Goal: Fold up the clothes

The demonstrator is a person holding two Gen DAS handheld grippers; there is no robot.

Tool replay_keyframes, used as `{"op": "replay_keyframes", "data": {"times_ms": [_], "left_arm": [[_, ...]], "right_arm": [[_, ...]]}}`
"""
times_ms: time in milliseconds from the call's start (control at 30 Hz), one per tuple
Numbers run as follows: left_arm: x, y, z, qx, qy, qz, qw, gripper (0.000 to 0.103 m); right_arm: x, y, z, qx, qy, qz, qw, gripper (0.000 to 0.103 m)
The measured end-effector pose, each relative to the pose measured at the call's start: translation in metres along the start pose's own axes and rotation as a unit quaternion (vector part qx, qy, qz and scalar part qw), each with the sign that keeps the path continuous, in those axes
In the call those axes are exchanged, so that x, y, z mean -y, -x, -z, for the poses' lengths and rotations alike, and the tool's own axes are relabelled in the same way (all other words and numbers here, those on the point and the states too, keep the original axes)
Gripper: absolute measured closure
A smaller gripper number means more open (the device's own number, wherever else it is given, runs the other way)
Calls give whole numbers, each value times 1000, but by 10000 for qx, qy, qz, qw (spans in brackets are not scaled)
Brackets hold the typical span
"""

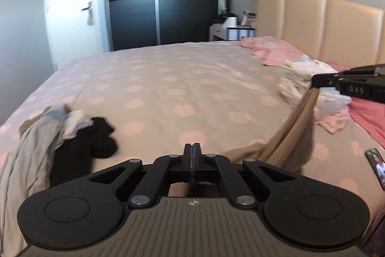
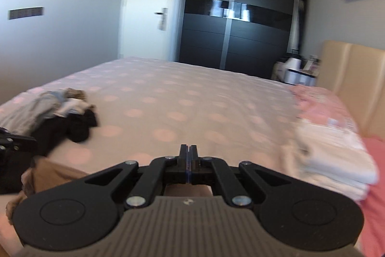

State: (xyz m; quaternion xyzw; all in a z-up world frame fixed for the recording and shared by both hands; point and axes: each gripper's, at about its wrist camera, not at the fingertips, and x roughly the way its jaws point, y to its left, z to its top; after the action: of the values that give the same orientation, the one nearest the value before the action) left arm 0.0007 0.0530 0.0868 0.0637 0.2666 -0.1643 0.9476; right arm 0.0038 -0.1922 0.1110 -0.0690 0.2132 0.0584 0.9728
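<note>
Fingers of the right gripper (image 1: pixel 315 81) were seen pressed together on one end of a tan garment (image 1: pixel 284 136), which was held raised and draped down to the dotted bedspread (image 1: pixel 168 78). Fingers of the left gripper (image 1: pixel 192 148) were closed together; cloth between them could not be confirmed, as the garment's near end was hidden beneath the tool. Unfolded clothes (image 1: pixel 60 127) were recorded at the left bed edge, a folded white stack (image 2: pixel 336 155) at the right, with open bedspread between.
</note>
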Motion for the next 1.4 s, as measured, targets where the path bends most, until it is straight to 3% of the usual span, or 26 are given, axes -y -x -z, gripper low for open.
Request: {"op": "replay_keyframes", "data": {"times_ms": [200,367,567,833,1000,1133,1200,1400], "left_arm": [[35,-6,-16,28,-143,277,9995,103],[56,-28,-19,-281,-375,637,9969,103],[92,-59,-1,-822,-799,1008,9883,99],[125,-101,18,-1261,-976,1401,9772,60],[145,-130,16,-1364,-1042,1634,9715,53],[155,-158,13,-1558,-979,1675,9686,53],[159,-173,13,-1648,-937,1625,9683,53],[161,-210,26,-2032,-713,1641,9626,53]], "right_arm": [[102,53,24,-161,-260,902,9955,103],[143,60,45,-818,-415,832,9923,103],[123,42,100,-1491,-287,333,9878,102],[76,16,151,-2372,85,-908,9672,102],[55,9,173,-2815,345,-1466,9477,102],[54,5,183,-2984,347,-1580,9406,91],[56,6,181,-2919,311,-1582,9428,64],[67,-3,179,-2793,118,-1576,9471,55]]}}
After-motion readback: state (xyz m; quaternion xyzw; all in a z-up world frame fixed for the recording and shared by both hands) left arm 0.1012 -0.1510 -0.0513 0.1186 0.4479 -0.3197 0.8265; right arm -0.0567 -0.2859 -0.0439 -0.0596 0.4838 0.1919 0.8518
